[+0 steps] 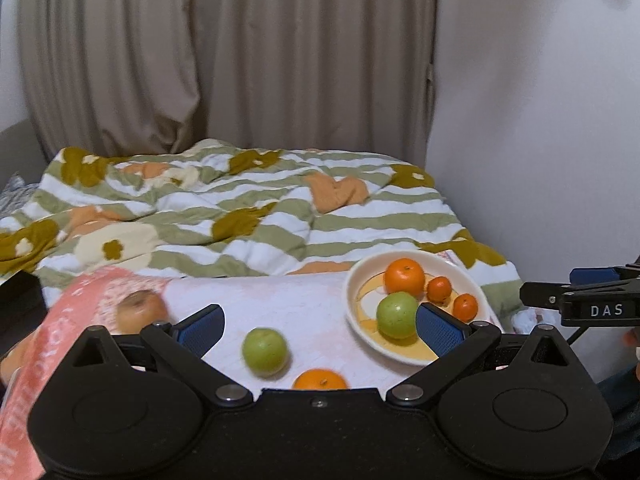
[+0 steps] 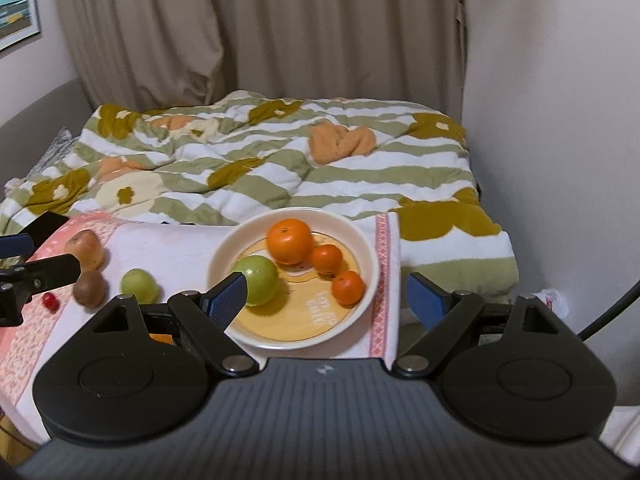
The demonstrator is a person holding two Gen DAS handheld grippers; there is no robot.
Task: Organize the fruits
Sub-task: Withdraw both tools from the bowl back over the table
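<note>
1. Beige curtains [image 1: 224, 52] and a flowered striped quilt [image 2: 280, 160] lie behind a pink-edged towel [image 1: 280, 304] holding the fruit
2. Only the right wrist view shows a kiwi [image 2: 89, 288] and a small red fruit [image 2: 51, 301] beside the brown apple [image 2: 85, 249]
3. Plate [image 2: 362, 240] carries a green apple [image 2: 258, 280], a big orange [image 2: 289, 240] and two small ones
4. Left gripper [image 1: 320, 324] is spread above a loose green apple [image 1: 265, 353] and orange [image 1: 320, 380]; right gripper [image 2: 326, 294] is spread, empty, over the plate

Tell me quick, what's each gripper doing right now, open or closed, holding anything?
Left gripper: open, holding nothing, above the cloth near the loose green apple.
Right gripper: open, holding nothing, over the plate.
</note>
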